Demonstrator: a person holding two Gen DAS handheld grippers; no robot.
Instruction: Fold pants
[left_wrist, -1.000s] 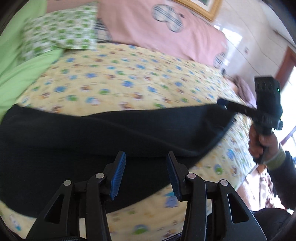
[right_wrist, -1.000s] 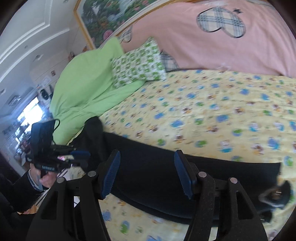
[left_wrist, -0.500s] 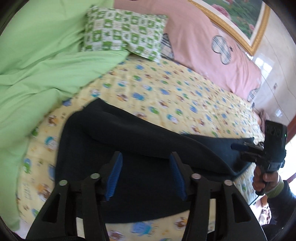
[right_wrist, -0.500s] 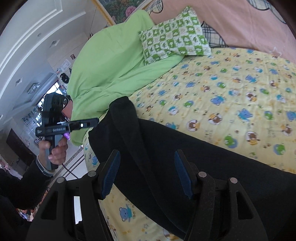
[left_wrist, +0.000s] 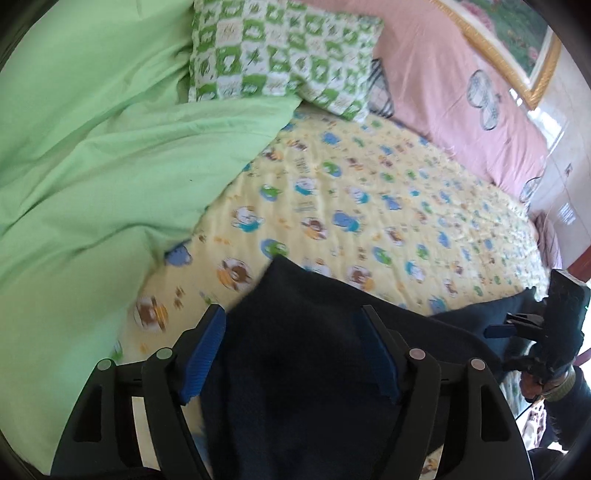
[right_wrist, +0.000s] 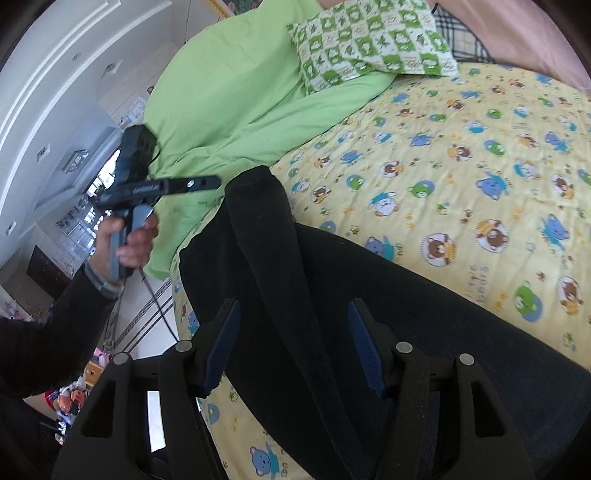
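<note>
Beside green duvet (left_wrist: 92, 177), pants' (left_wrist: 306, 369) edge

Left gripper (left_wrist: 293, 354): jaws just opening, wide, nothing pinched | right gripper (right_wrist: 293, 347): jaws apart, angled down, gripping nothing.

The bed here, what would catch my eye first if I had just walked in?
Probably the dark navy fabric pants spread along the near edge of the yellow sheet printed with cartoon bears. Next, the rumpled lime-green duvet heaped at the left, with a green-and-white checked pillow on it. Both black claws hover open over the pants, left claw and right claw.
</note>
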